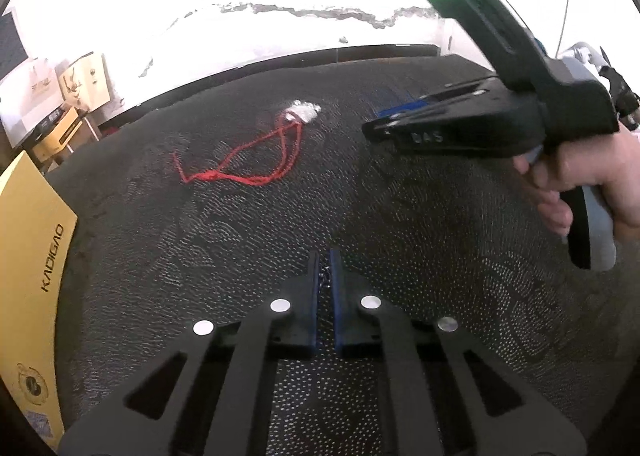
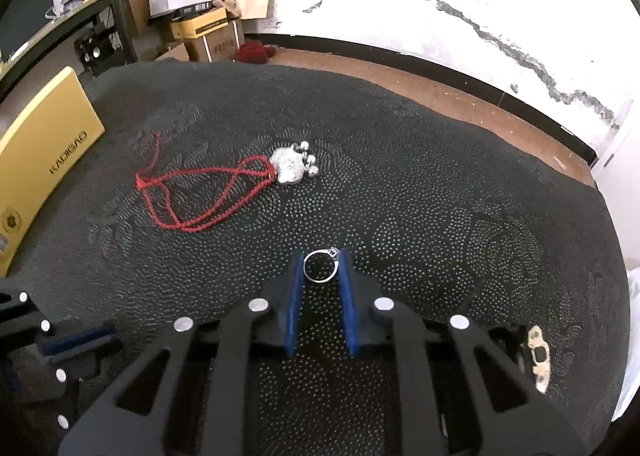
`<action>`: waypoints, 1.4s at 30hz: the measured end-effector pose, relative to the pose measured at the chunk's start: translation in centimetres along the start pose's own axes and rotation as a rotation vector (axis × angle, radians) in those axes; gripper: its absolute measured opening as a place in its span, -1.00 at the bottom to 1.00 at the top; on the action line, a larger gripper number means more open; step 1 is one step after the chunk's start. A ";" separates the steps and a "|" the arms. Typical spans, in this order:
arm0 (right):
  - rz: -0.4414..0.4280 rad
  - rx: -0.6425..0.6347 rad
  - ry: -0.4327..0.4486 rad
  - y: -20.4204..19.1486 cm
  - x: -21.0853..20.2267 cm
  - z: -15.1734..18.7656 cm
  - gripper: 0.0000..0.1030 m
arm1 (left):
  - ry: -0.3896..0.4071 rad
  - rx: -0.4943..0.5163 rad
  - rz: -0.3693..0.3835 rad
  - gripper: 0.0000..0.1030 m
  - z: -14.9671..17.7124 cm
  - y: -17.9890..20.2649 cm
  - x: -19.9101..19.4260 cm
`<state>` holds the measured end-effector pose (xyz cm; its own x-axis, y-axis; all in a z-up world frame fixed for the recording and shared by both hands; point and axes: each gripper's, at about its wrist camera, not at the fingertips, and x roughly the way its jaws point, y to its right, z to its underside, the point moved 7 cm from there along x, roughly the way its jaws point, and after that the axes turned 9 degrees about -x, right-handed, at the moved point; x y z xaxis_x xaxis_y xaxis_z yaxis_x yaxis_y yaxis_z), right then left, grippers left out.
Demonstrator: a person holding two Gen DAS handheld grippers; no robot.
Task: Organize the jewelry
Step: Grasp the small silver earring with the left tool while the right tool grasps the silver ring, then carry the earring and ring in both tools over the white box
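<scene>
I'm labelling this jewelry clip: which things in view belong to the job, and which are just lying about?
Job: ring between the right gripper pads; red cord with silver pendant; gold box; left gripper, shut on something small.

Lying about: cardboard boxes; beige bracket.

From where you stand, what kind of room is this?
Probably a storeroom or makeshift workroom: stacked cardboard boxes against a cracked, peeling white wall, and a work surface under dotted black cloth.
</scene>
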<state>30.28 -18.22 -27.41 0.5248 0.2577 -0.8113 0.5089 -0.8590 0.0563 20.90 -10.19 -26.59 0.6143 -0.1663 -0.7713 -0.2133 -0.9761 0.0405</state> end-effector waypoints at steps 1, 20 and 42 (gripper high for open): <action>-0.006 0.001 0.008 -0.1 -0.6 -0.4 -0.68 | 0.005 -0.005 0.001 -0.91 -0.2 -0.2 -0.3; -0.073 -0.036 0.098 -4.8 -10.4 -6.2 -0.96 | 0.029 -0.135 -0.018 -0.90 -3.6 -6.0 -7.5; -0.297 -0.298 0.181 -31.8 -20.0 -17.8 -0.96 | 0.074 -0.325 -0.249 -0.90 -1.1 -27.7 -24.6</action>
<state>15.80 11.81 -2.63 0.4238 0.5697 -0.7041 0.8156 -0.5782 0.0231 12.57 20.73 -8.05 0.6723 0.0825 -0.7357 0.1926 -0.9790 0.0663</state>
